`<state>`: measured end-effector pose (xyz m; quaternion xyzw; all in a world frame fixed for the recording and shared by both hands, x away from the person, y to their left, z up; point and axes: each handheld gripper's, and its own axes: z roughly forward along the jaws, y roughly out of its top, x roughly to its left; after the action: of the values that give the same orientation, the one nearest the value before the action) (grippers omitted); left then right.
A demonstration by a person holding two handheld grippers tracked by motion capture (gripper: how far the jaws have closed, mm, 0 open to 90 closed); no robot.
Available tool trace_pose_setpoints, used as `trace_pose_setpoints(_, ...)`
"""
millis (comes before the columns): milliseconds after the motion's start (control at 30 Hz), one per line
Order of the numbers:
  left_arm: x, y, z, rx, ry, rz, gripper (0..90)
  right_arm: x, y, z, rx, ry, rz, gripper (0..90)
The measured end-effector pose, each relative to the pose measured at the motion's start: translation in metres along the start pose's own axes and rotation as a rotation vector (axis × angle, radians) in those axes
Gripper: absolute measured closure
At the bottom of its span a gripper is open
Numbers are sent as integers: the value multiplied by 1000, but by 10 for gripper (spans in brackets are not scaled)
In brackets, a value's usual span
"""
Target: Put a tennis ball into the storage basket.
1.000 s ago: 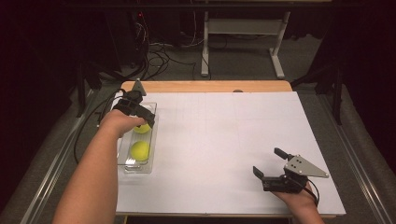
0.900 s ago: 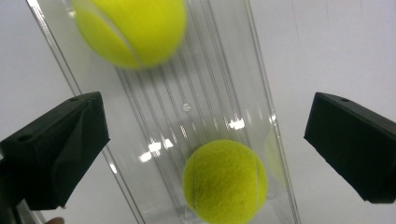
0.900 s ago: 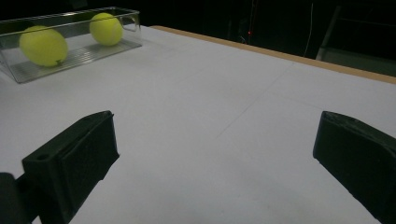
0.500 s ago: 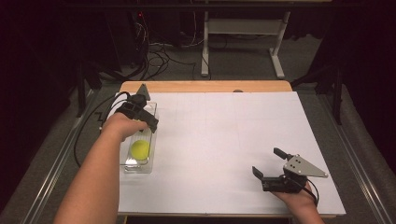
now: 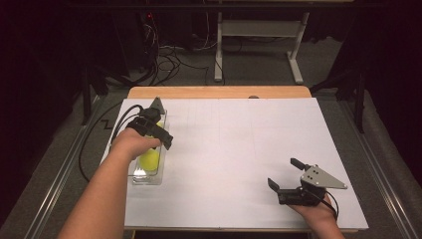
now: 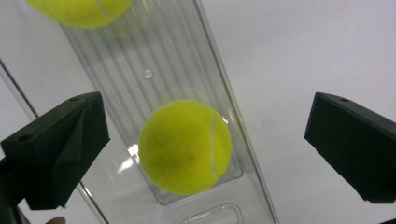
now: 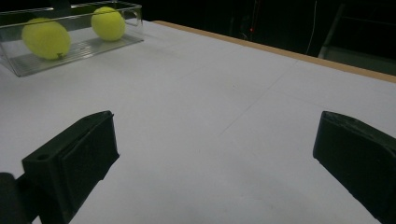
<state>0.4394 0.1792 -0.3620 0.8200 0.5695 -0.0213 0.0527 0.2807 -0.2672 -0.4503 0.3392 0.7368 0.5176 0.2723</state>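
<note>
Ball (image 6: 185,146) in the clear box (image 5: 135,174) — we are hovering our left gripper (image 6: 201,149) over it, jaws wide, holding nothing; next, we think, going down. Right gripper (image 5: 282,175) is resting open, empty.

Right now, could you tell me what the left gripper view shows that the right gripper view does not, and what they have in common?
The left gripper view alone looks down into the clear tray, showing its ribbed floor and the left gripper open above a tennis ball. The right gripper view alone shows the tray from the side, the wooden table edge, the dark room behind, and the open right gripper. Both share two tennis balls in the tray on the white surface.
</note>
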Motion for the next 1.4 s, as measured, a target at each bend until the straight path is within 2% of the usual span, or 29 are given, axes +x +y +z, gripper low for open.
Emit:
trace_pose_setpoints(467, -23, -10, -5, -7, -3, 38, 7, 0, 0, -1, -1, -5, -3, 2)
trace_pose_setpoints(667, -39, -11, -3, -4, -10, 54, 7, 0, 0, 0, 1, -6, -1, 2)
trace_pose_setpoints(967, -68, -10, 0, -18, -23, 121, 7, 1, 0, 0, 4, -6, 1, 2)
trace_pose_setpoints(1200, -80, -6, 7, -21, -35, 146, 6, 0, 0, 0, 5, -5, 2, 3)
trace_pose_setpoints(1400, -89, -5, 14, -20, -64, 174, 6, 0, -1, 0, 5, -3, -3, 2)
